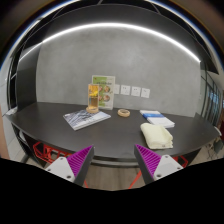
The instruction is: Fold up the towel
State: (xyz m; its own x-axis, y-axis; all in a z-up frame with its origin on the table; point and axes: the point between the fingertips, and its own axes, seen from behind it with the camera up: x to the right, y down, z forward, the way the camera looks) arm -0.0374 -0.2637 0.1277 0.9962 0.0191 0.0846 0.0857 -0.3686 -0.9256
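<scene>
While my gripper (113, 160) hangs wide open and empty short of the table (60, 125), the towel (155, 134) lies beyond my right finger, seemingly folded already, though I judge nothing certain.

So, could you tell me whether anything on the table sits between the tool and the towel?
Nothing visible does. The tool is open, short of the table's near edge, and the folded towel lies just beyond its fingers on bare tabletop. The tape roll, magazine and box lie farther back.
</scene>
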